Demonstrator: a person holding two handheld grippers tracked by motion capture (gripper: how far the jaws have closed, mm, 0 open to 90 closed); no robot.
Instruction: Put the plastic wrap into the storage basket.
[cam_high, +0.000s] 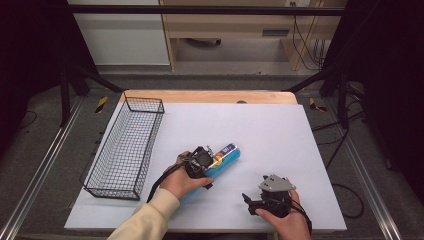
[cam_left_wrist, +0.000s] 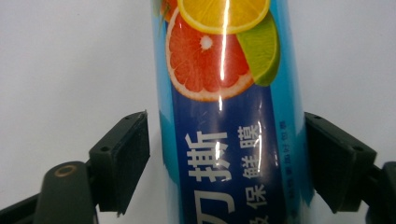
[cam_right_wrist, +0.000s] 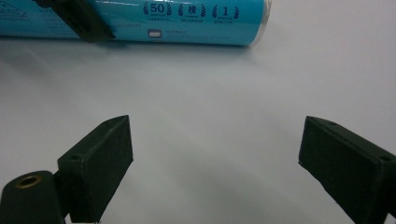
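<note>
Left gripper (cam_high: 212, 161), held in a cream-sleeved hand, straddles a blue roll of cling film (cam_high: 223, 158) lying on the white table (cam_high: 270, 130). Its jaws stand on either side of the roll: in the left gripper view the right pad looks to be against the wrapper, while a thin gap remains at the left pad, so the roll (cam_left_wrist: 224, 116) is not yet clamped.

From the high view, the roll lies flat near the table's middle, its long axis running diagonally, one end pointing up and right toward the far edge, the other hidden under the hand. A black wire basket (cam_high: 125, 145) stands well apart at the left.

Right gripper (cam_high: 265, 196) rests near the front edge, jaws spread wide with nothing between them.

Close up, the left gripper view reveals the label: a glossy cyan wrapper with a dark blue band, white Chinese characters, and slices of orange, grapefruit and lime. The right gripper view shows the roll's (cam_right_wrist: 154, 23) other side instead, with small dark print, the numbers 50 and 1 in laurel wreaths, and its rounded end.
</note>
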